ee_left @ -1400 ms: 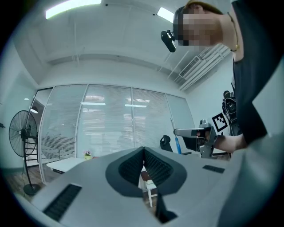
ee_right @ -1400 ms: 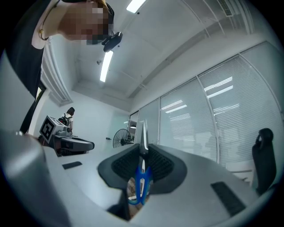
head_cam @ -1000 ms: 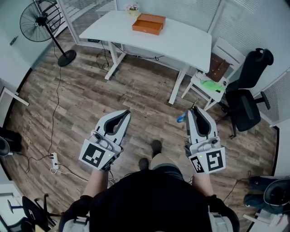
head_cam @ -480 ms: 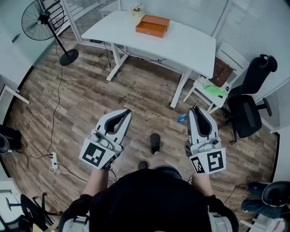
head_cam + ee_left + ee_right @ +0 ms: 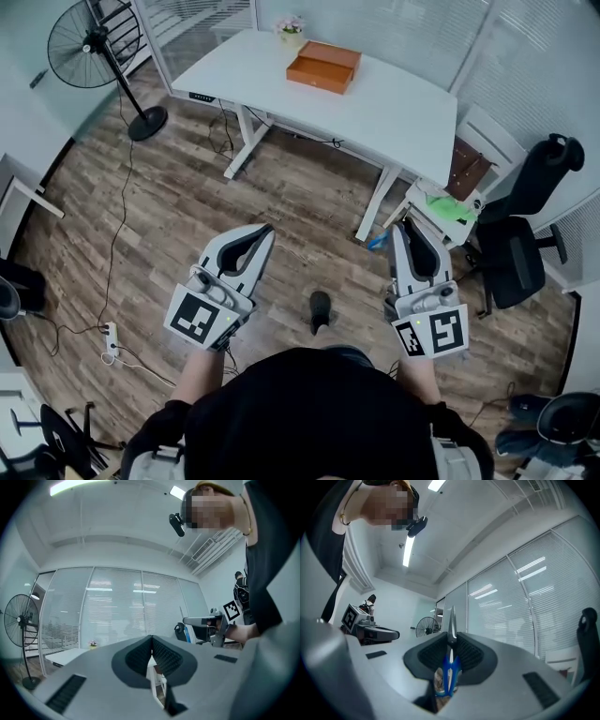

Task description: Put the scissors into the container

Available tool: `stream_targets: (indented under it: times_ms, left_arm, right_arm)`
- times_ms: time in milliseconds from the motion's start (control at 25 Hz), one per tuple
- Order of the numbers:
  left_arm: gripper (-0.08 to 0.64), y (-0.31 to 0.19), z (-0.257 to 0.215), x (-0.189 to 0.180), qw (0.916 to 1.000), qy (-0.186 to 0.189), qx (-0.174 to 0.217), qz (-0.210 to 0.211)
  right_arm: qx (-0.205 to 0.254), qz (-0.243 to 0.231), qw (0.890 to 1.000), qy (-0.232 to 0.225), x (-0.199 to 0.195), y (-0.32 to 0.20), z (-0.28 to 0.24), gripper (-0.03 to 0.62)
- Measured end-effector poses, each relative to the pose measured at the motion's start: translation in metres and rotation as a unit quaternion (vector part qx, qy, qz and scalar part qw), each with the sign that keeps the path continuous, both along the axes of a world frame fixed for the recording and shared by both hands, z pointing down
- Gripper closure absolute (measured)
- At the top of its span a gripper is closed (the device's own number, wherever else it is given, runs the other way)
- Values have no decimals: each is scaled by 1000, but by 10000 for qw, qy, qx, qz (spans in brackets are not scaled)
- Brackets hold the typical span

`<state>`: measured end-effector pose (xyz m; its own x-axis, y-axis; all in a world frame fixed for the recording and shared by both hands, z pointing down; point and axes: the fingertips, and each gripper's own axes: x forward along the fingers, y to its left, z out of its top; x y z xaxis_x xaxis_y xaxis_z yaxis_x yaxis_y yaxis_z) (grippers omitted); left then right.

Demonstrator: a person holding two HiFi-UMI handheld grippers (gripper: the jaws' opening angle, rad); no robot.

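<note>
Right gripper: the right gripper (image 5: 401,225) is clamped on the scissors (image 5: 450,667). Its own view shows the blue handles pinched between the ribbed pads and the steel blades running out past the tips.
Left gripper: the left gripper (image 5: 262,228) has its jaws pressed together with nothing between them. It hangs level with the right one, over the floor.
Scissors' axis: the long axis runs along the jaws, points toward 12 o'clock in the right gripper view and handles back toward 6. In the head view only a blue sliver shows, at the jaw's 8 o'clock side.
Container: the orange box (image 5: 324,67) lies near the far edge of the white tabletop (image 5: 394,108), beside a small flower pot (image 5: 292,25).
Key relation: the box lies at about 11 o'clock from the right gripper and about 1 o'clock from the left, well apart from both. Neither looks clearly nearer, but the right one has the load, so the carry is likely its job.
Next move, as a guess: walk up to the tabletop, bring the right gripper over the box and release. Whether the box is open cannot be told from here.
Surface: wood-plank floor (image 5: 178,216) underfoot, with a cable and a power strip (image 5: 112,333) at 9 o'clock.
Room: glass-walled office with a pedestal fan (image 5: 89,42) at 10 o'clock and a black office chair (image 5: 525,234) at 3 o'clock.
</note>
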<state>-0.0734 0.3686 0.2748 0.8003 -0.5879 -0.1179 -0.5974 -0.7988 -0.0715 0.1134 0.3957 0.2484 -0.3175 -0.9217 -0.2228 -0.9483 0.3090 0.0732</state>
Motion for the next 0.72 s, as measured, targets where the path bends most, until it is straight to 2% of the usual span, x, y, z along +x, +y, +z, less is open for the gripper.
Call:
stream_targets:
  times_ms: [240, 720]
  left_arm:
    - [546, -39, -5, 10, 9999, 6, 155, -57]
    - [546, -120, -12, 43, 9996, -6, 211, -201]
  right_arm:
    - [46, -91, 9999, -8, 9, -43, -3, 526]
    - [152, -307, 9994, 19, 40, -130, -16, 526]
